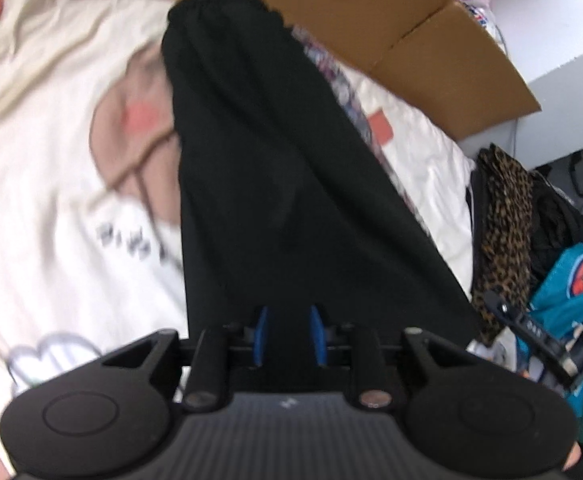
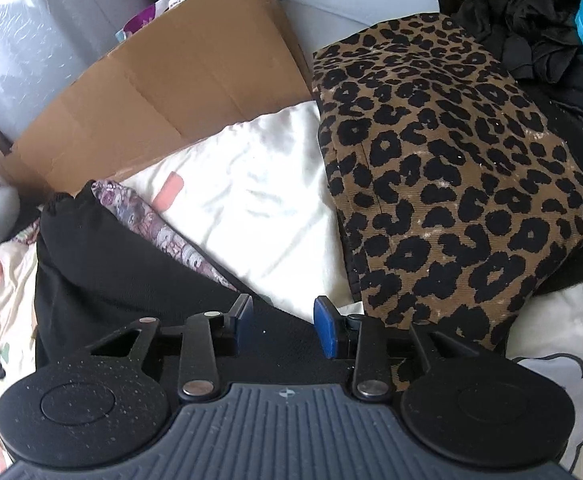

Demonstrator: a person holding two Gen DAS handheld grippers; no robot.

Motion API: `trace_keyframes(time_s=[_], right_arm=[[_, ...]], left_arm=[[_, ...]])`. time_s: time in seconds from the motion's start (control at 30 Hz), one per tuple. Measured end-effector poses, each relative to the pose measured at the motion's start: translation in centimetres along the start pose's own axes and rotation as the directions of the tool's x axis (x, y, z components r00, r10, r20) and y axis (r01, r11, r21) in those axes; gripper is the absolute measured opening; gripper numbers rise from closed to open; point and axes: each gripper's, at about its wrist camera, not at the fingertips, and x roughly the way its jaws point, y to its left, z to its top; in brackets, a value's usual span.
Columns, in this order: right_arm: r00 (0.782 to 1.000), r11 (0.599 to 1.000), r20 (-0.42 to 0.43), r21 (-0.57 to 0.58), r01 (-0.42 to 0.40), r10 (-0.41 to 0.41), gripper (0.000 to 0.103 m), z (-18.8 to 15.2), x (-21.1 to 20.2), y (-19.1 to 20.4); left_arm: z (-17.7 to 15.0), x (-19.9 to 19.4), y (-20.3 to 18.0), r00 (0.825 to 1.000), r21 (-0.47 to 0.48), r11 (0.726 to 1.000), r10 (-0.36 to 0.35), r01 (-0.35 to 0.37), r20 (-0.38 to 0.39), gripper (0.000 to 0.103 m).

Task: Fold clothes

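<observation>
The left gripper (image 1: 289, 334) tips steeply down over the black garment (image 1: 275, 184). Its blue pads (image 1: 260, 332) stand a little apart, and the dark cloth runs right up to them; whether they press on it cannot be told. The right gripper (image 2: 287, 330) also points down, at the garment's near edge (image 2: 131, 280). Its pads (image 2: 326, 332) stand clearly apart, with cloth below the gap and nothing clamped.

The black garment lies in a long strip on the bed (image 1: 51, 200), its gathered elastic end at the far side. A strip of purple patterned cloth (image 2: 159, 224) shows from under its right edge. The bed's cover is cream with pink and peach shapes and wrinkles softly. A flattened cardboard box (image 1: 371, 20) leans along the far side of the bed. Right of the black garment lies a folded leopard cloth (image 2: 451, 180), ribbed like corduroy, on top of dark fabric. Beyond that lies a crumpled black heap (image 2: 539, 40) and a teal item (image 1: 571, 280). The left view is blurred.
</observation>
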Motion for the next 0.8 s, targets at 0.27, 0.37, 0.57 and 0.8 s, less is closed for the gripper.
trace_keyframes(time_s=[0.27, 0.37, 0.57, 0.8], right_arm=[[0.999, 0.999, -0.003, 0.006, -0.040, 0.040, 0.041, 0.6, 0.8, 0.4], [0.999, 0.999, -0.007, -0.018, -0.046, 0.046, 0.041, 0.9, 1.2, 0.8], [0.999, 0.998, -0.010, -0.025, -0.049, 0.049, 0.041, 1.3, 2.0, 0.9], [0.997, 0.995, -0.029, -0.057, -0.077, 0.075, 0.041, 1.4, 2.9, 2.1]], left_arm=[[5.4, 0.3, -2.5, 0.996, 0.009, 0.999, 0.038, -0.039, 0.077, 0.030], [7.5, 0.2, -3.5, 0.994, 0.026, 0.999, 0.033, -0.036, 0.106, 0.038], [11.2, 1.0, -5.7, 0.990, 0.061, 0.998, 0.026, -0.034, 0.139, 0.040], [14.4, 2.6, -7.2, 0.977, 0.052, 0.996, 0.058, -0.070, 0.205, 0.040]])
